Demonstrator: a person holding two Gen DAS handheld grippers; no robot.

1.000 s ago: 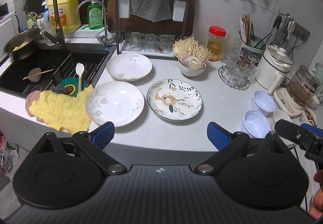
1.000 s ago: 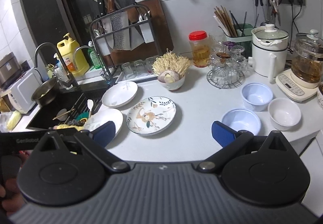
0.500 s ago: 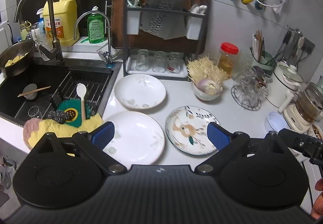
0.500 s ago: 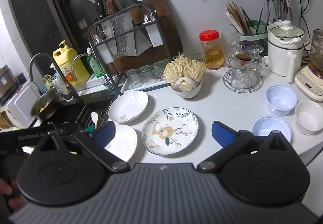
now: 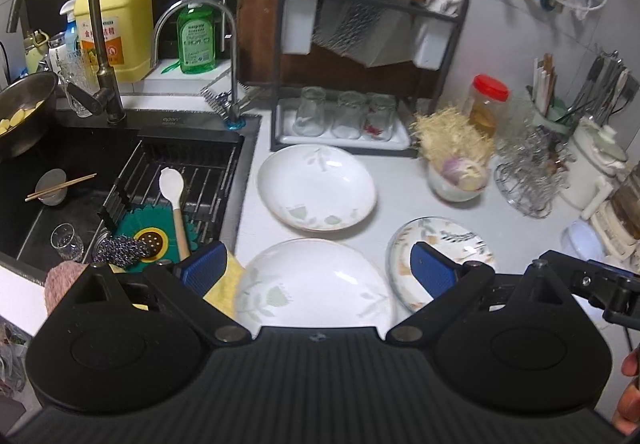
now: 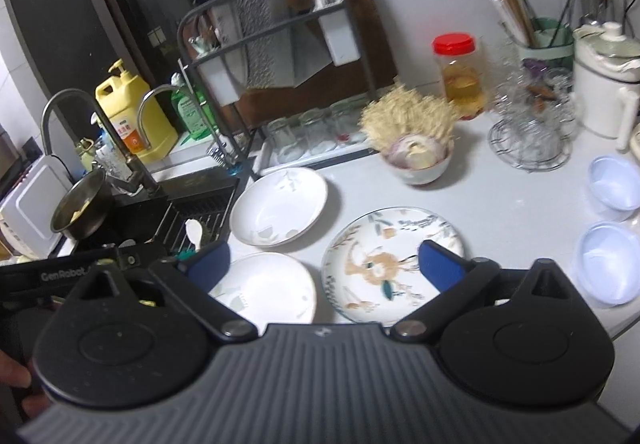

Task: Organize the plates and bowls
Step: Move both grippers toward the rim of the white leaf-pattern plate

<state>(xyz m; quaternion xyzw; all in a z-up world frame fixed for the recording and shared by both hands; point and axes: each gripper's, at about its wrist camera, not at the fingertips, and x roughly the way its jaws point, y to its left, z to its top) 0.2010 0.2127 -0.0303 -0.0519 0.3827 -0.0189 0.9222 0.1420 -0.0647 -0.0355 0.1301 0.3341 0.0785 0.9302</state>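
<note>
Behind both wide-open, empty hand-held grippers (image 5: 316,268) (image 6: 324,264), the near white plate (image 5: 316,284) is half hidden.

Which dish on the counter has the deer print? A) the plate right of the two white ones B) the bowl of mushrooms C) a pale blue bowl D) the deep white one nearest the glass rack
A: the deer-print plate lies flat to the right of the near white plate and the deep white plate, both showing only faint leaf marks.
</note>
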